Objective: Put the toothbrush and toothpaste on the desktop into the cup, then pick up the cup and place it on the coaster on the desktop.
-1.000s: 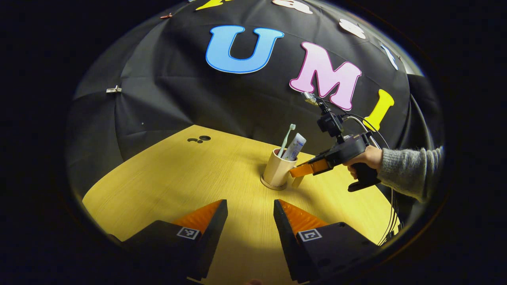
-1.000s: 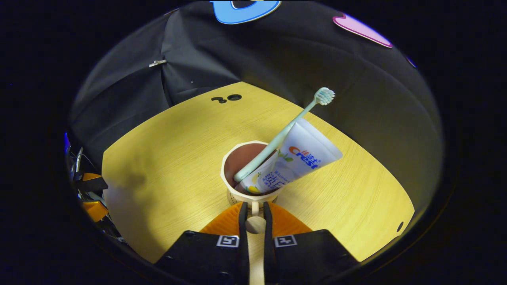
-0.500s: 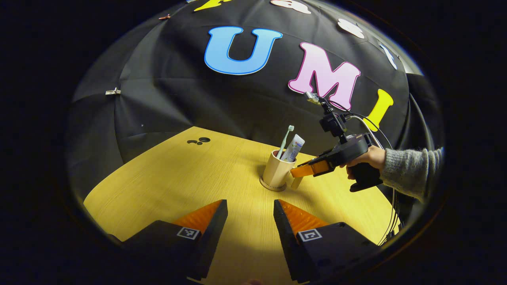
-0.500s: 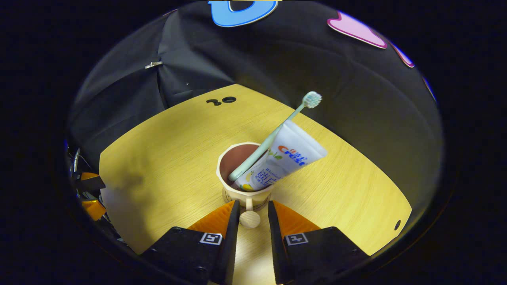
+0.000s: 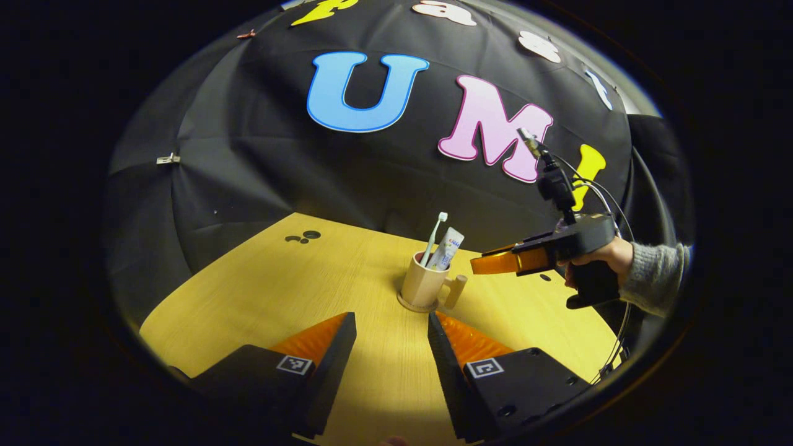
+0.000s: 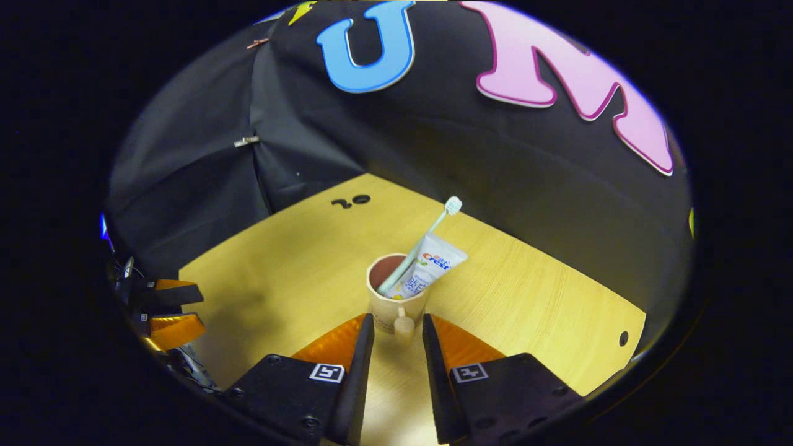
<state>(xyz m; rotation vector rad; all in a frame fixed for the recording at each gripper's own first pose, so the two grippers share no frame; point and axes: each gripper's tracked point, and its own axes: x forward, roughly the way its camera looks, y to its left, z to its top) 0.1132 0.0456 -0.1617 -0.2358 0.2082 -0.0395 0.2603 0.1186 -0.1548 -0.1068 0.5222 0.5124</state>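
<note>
Yellow wood-grain desktop (image 5: pixel 260 291), black cloth wall behind.
Your left gripper (image 5: pixel 390 331) gapes empty; ahead stands one beige handled cup (image 5: pixel 421 286) on its coaster, holding one pale-green toothbrush (image 6: pixel 416 249) and one white toothpaste tube (image 6: pixel 429 271); your right gripper (image 6: pixel 392 328) gapes, handle between.

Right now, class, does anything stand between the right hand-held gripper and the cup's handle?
Nothing visible does. The right hand-held gripper is open, and the cup handle faces it, bare desktop between. The cup rests on the coaster.
</note>
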